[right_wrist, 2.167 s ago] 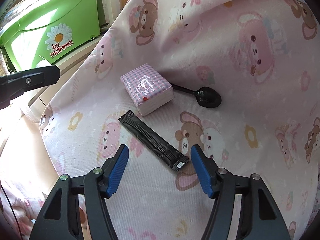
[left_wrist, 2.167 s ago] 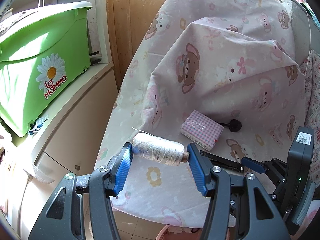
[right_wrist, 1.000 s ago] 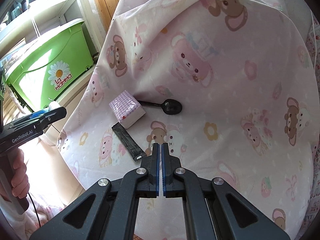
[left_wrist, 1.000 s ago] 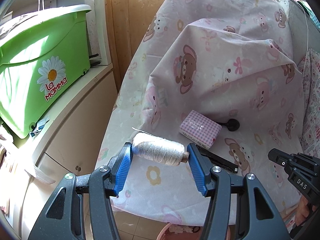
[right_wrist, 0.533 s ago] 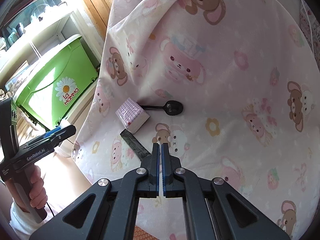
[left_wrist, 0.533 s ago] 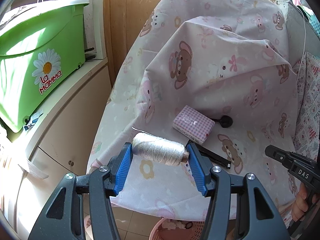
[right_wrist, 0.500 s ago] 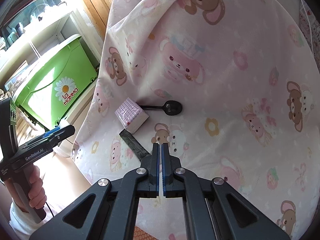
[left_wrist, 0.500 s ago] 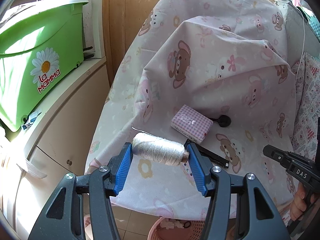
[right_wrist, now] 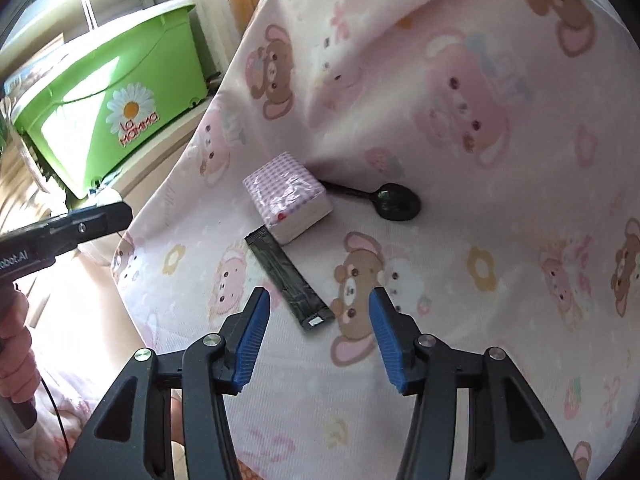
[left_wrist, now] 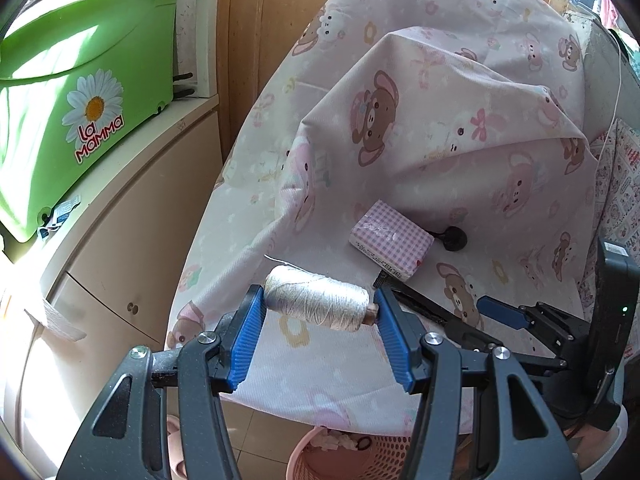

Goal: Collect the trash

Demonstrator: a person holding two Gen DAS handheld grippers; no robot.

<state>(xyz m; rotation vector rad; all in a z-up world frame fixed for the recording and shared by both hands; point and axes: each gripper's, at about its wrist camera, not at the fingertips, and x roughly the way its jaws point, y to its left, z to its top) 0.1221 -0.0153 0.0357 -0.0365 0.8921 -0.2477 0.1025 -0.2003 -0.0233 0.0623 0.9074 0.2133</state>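
Observation:
My left gripper [left_wrist: 318, 306] is shut on a spool of white thread [left_wrist: 316, 302], held end to end above the table's front edge. A pink basket [left_wrist: 340, 458] with trash in it stands on the floor below. My right gripper [right_wrist: 318, 316] is open, its jaws on either side of the near end of a black sachet [right_wrist: 290, 280] that lies on the pink bear-print cloth [right_wrist: 480, 240]. A pink checked tissue pack [right_wrist: 286, 200] and a black plastic spoon [right_wrist: 384, 200] lie just beyond. The tissue pack [left_wrist: 390, 240] and spoon [left_wrist: 452, 238] also show in the left wrist view.
A green La Mamma tub [left_wrist: 76, 92] stands on a cream cabinet [left_wrist: 120, 216] to the left. The cloth rises in a draped hump [left_wrist: 440, 100] behind the objects. A wooden wall [left_wrist: 256, 20] is at the back.
My right gripper has opened and come down close over the black sachet. My left gripper still holds the spool in the same place above the basket.

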